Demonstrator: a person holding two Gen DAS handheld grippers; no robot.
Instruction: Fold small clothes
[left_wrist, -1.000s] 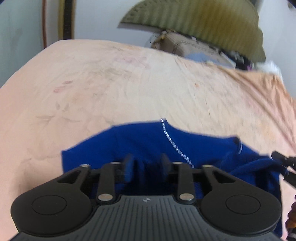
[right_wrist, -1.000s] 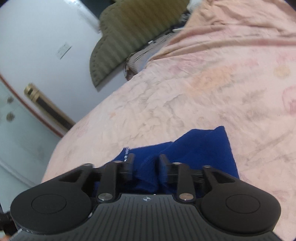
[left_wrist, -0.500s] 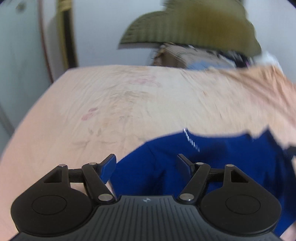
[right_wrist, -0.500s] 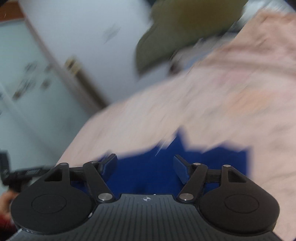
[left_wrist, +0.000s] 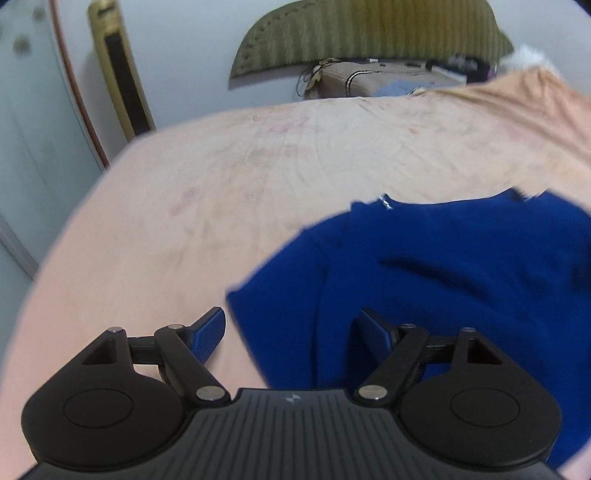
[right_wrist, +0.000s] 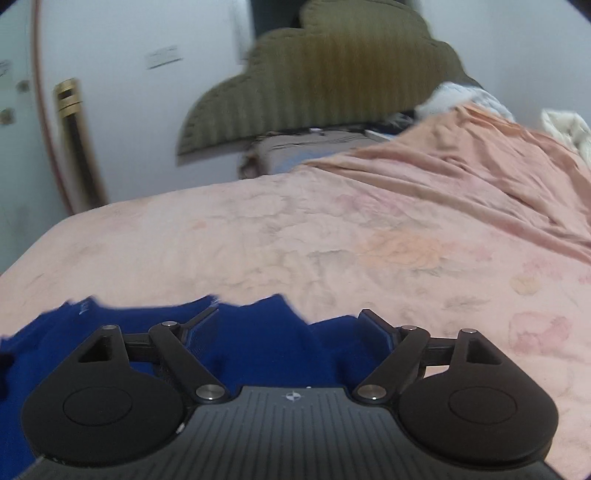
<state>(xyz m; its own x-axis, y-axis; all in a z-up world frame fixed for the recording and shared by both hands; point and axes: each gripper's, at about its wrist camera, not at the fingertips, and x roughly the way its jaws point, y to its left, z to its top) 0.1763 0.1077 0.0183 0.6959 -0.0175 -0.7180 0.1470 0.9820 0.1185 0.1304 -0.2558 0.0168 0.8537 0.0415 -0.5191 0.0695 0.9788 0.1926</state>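
While the left gripper (left_wrist: 293, 328) hangs low over the bed, its jaws are opening wide and grip nothing; the near left edge of the blue garment (left_wrist: 443, 266) lies beneath the gap between them, untouched by either pad. The garment is spread flat on the peach bedsheet (left_wrist: 221, 192), filling the near right of this view, a thin silvery trim at its far edge. Beyond the bed stand an olive striped cushion (left_wrist: 369, 33) and a tan bag (left_wrist: 369, 79) against the pale wall.

From the right wrist, the right gripper (right_wrist: 288, 326) likewise has jaws opening wide with nothing held; the blue garment (right_wrist: 251, 332) lies below them, running off to the near left. The rumpled bedsheet (right_wrist: 369, 240) stretches far and right.
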